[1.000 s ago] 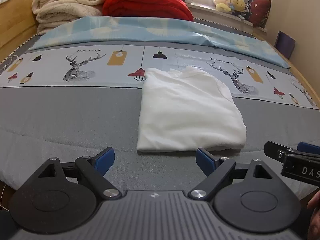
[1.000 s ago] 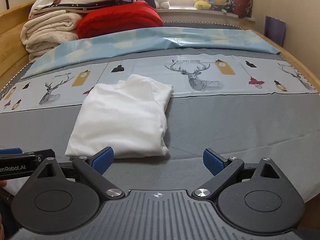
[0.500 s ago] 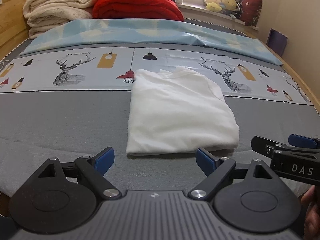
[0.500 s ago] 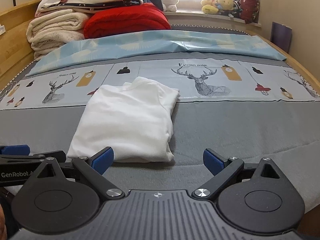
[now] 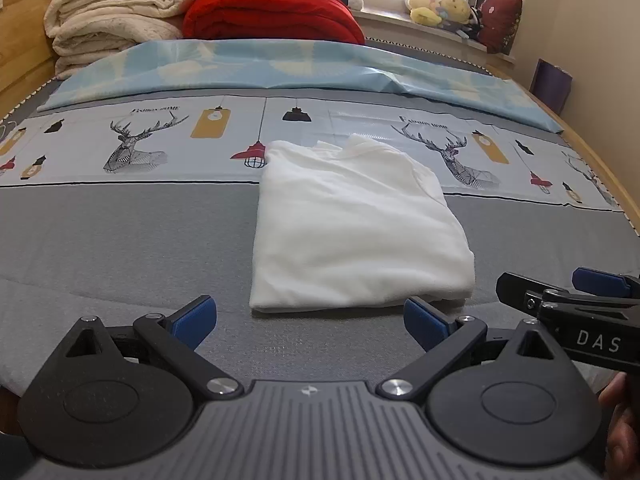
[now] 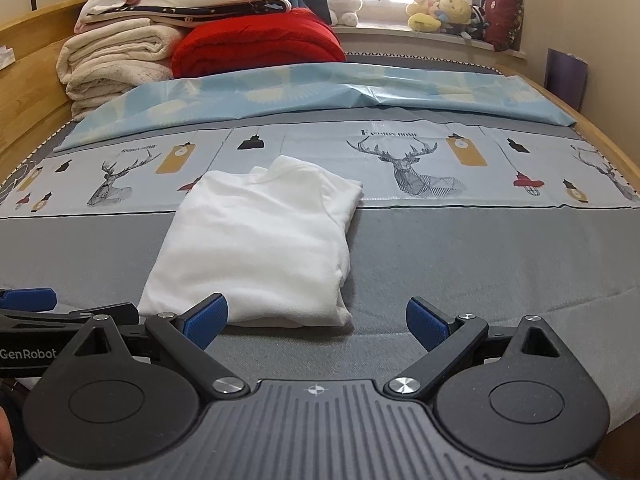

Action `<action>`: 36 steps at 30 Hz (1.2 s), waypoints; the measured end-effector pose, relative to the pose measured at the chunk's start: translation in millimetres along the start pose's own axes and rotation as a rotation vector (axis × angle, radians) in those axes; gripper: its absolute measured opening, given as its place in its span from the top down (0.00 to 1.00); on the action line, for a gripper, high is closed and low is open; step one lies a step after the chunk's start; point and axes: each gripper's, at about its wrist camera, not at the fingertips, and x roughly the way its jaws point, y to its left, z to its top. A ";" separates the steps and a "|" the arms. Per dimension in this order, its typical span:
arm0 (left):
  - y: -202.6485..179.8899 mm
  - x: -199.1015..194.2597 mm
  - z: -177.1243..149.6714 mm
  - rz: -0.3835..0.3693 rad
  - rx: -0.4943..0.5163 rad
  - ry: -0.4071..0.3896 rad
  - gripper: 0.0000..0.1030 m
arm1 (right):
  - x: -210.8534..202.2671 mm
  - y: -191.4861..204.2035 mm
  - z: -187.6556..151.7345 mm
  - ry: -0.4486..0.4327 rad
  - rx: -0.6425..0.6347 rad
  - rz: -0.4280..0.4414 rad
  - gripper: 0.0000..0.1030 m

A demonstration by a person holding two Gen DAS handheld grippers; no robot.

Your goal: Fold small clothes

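A white garment [image 5: 352,224] lies folded into a rectangle on the grey bed cover, collar end away from me. It also shows in the right wrist view [image 6: 260,248]. My left gripper [image 5: 310,320] is open and empty, just short of the garment's near edge. My right gripper [image 6: 316,320] is open and empty, near the garment's near right corner. The right gripper shows at the right edge of the left wrist view [image 5: 568,300]. The left gripper shows at the left edge of the right wrist view [image 6: 52,312].
A light blue sheet [image 5: 280,68] lies across the bed beyond the deer-print band [image 5: 132,144]. Folded cream blankets [image 5: 108,16] and a red quilt [image 5: 272,16] are stacked at the head. Plush toys [image 5: 444,8] sit on the windowsill. A wooden bed frame [image 6: 36,80] runs along the left.
Both grippers have pulled back a little and tilted, so the garment sits slightly farther off. Both stay open and empty. The garment has not moved.
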 end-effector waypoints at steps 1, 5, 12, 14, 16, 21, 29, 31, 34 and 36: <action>0.4 0.1 0.0 -0.002 0.000 0.001 0.02 | 0.2 -0.2 0.1 0.001 0.000 0.000 0.07; 0.0 0.9 0.0 -0.003 0.001 0.006 0.02 | 0.9 -0.3 0.3 0.004 0.001 -0.001 0.07; 0.8 1.7 0.0 -0.011 -0.002 0.007 0.02 | 4.2 0.2 -0.7 0.017 -0.002 -0.007 0.07; 0.7 2.1 0.1 -0.013 -0.002 0.007 0.02 | 5.3 0.5 -1.2 0.022 -0.005 -0.010 0.07; 0.8 2.2 0.0 -0.015 -0.004 0.008 0.02 | 5.8 0.7 -1.3 0.023 -0.006 -0.011 0.07; 1.2 2.5 -0.1 -0.017 -0.006 0.010 0.02 | 6.2 1.2 -1.6 0.023 -0.005 -0.010 0.07; 1.2 2.7 -0.4 -0.022 -0.007 0.009 0.02 | 6.3 1.2 -1.7 0.023 -0.004 -0.011 0.07; 1.0 2.5 -0.5 -0.022 -0.007 0.009 0.01 | 6.3 0.9 -1.6 0.023 -0.005 -0.010 0.07; 0.7 2.4 -0.4 -0.023 -0.007 0.009 0.01 | 6.1 0.7 -1.5 0.024 -0.004 -0.010 0.07; 0.0 1.9 -0.1 -0.023 -0.009 0.008 0.01 | 6.1 0.7 -1.6 0.023 -0.005 -0.010 0.07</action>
